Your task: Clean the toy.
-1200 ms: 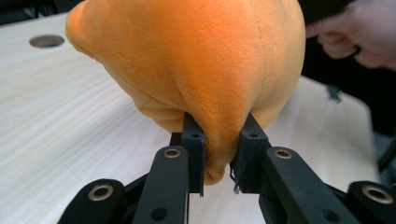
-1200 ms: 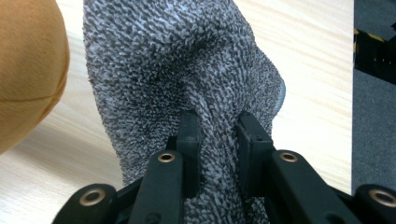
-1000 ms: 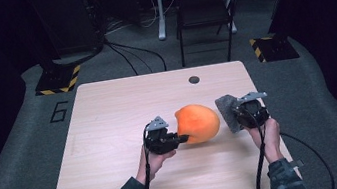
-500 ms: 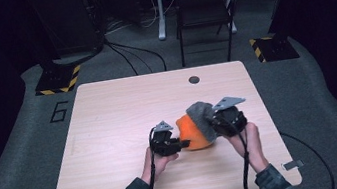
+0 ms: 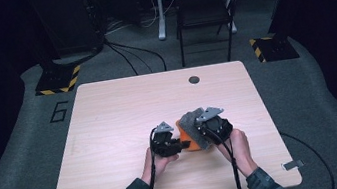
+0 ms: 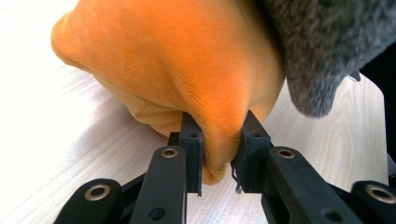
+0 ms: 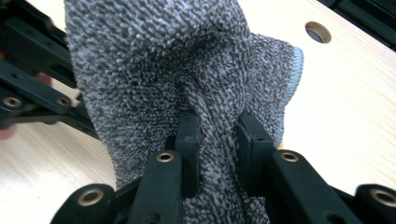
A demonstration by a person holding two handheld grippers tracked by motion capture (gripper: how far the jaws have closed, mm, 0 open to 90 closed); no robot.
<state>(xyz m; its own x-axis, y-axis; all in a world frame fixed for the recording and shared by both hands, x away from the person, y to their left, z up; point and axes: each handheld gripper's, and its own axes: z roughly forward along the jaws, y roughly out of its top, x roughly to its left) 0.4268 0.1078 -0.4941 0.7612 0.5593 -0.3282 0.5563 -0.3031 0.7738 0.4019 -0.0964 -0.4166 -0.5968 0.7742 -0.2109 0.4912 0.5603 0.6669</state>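
Observation:
An orange cloth (image 5: 186,137) lies bunched near the table's front middle, and a grey knitted cloth (image 5: 193,124) is folded over its right part. My left gripper (image 5: 180,146) is shut on a fold of the orange cloth (image 6: 219,140), pinched between both jaws. From the right, my right gripper (image 5: 204,132) is shut on a ridge of the grey cloth (image 7: 217,126), holding it over the orange one. In the left gripper view the grey cloth (image 6: 327,42) hangs at the upper right, covering part of the orange cloth.
The pale wooden table (image 5: 111,133) has a round cable hole (image 5: 194,79) near its far edge. A black folding chair (image 5: 204,8) stands beyond the table. Hazard-striped floor blocks (image 5: 58,80) sit at the far corners. Cables trail off the front edge.
The right gripper has swung left with the grey cloth, from beside the orange cloth to over it. The orange cloth now shows much smaller, mostly covered. The left gripper moved slightly right.

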